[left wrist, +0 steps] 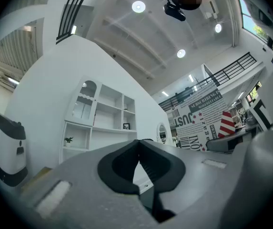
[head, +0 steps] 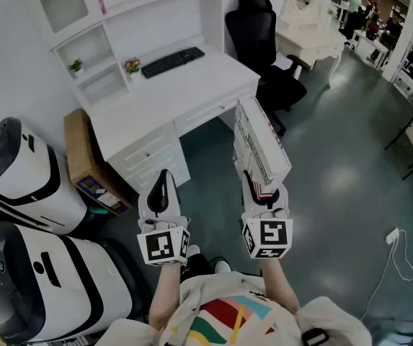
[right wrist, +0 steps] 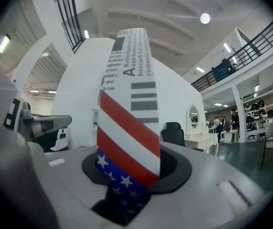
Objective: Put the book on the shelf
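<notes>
In the white cubby shelf unit [head: 91, 56] at the back of the white desk [head: 192, 92]: a small green potted plant [head: 76, 66] in one open lower cubby; other cubbies too small to read. Down on the floor against the desk's side: a brown cardboard box [head: 80, 153], contents unclear.

Clamped in the right gripper [head: 262, 187], jaws pressed on its lower end: a thin book with a newsprint-lettered, stars-and-stripes cover [head: 258, 144], rising from the jaws and tilted forward, in the air before the desk's front corner, well apart from the shelf. Beside it, not touching: the left gripper [head: 162, 187], jaws together, nothing between them.

Across the desktop between book and shelf: a black keyboard [head: 172, 61], with a small pink-flowered plant [head: 132, 66] just beside it. Near the desk's far end, a black office chair [head: 264, 49]; off to the left, two white-and-black machines [head: 26, 186].
</notes>
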Demonstrator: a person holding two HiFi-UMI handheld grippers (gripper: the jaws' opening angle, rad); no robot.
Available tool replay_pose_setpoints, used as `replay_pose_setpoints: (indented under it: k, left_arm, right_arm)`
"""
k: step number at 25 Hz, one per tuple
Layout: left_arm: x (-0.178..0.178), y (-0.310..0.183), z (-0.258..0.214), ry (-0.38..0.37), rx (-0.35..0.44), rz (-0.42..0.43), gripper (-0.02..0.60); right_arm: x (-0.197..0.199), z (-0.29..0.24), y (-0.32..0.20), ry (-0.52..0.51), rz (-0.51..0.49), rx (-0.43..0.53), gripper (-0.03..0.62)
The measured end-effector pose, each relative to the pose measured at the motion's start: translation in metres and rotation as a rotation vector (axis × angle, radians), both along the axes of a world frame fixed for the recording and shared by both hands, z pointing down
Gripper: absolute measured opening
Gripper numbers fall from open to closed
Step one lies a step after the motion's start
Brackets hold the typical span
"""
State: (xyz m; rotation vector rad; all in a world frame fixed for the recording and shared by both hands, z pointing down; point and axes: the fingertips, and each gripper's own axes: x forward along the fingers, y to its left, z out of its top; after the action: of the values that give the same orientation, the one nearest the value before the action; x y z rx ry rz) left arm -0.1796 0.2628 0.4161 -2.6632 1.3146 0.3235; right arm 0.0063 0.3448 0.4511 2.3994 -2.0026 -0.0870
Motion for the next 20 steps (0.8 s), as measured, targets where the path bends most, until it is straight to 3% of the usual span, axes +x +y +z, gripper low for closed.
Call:
replay_pose_setpoints:
  k: [11, 20]
  left_arm:
    - [0.007, -0.005, -0.003, -0.006, -0.007, -0.008, -0.002]
    - [0.01, -0.026, 0.013, -0.013, -0.031, -0.02, -0.002]
  right_arm:
    - [0.007, 0.001, -0.007, -0.031, -0.03, 0.047, 0.154]
    - [0.001, 0.012, -0.028, -0.069, -0.086, 0.029, 0.153]
